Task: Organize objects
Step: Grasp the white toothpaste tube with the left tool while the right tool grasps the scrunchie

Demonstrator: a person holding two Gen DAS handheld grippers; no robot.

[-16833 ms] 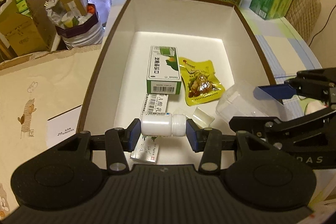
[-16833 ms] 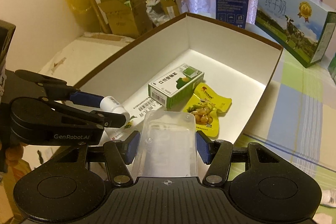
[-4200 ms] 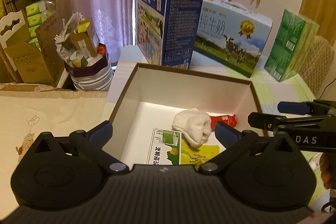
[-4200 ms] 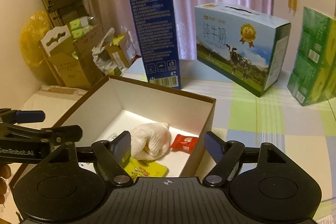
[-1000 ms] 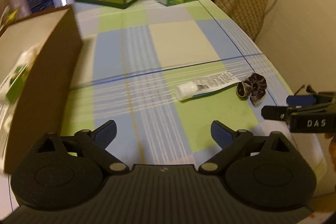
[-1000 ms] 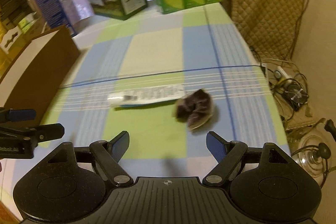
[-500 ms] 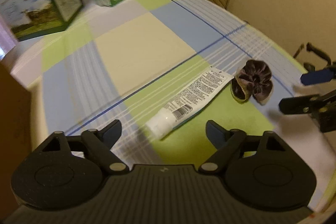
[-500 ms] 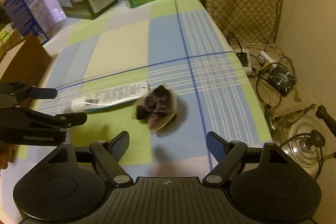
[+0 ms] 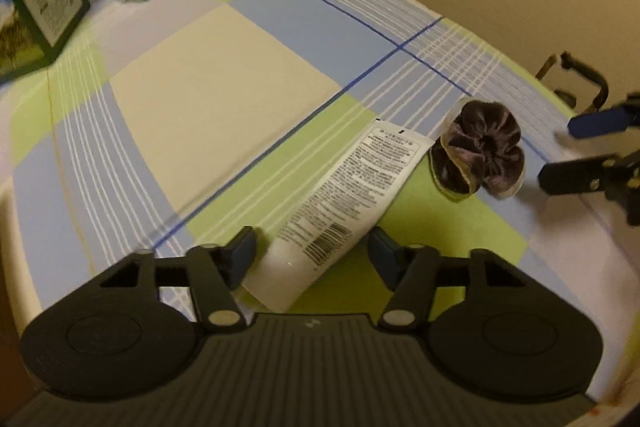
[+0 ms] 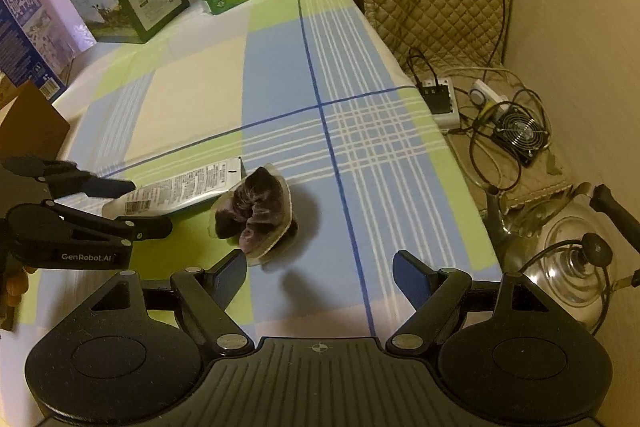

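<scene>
left gripper (image 9: 312, 253) spread wide, straddling the cap end of the white tube (image 9: 340, 211) (no contact); right gripper (image 10: 318, 273) spread wide beside the dark scrunchie (image 10: 256, 215).

The white plastic tube (image 9: 344, 203) looked smooth and faintly glossy; the dark purple velvet scrunchie (image 9: 482, 147) was soft and plush. The checked cloth table cover (image 10: 280, 83) lay matt, the black plastic left gripper (image 9: 312, 253) dull and ribbed.

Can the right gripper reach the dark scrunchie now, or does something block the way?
Probably yes. The right gripper is open and the dark scrunchie lies just ahead, slightly toward its left finger. Only bare tablecloth lies between. The white tube beside it sits nearer the left gripper.
</scene>
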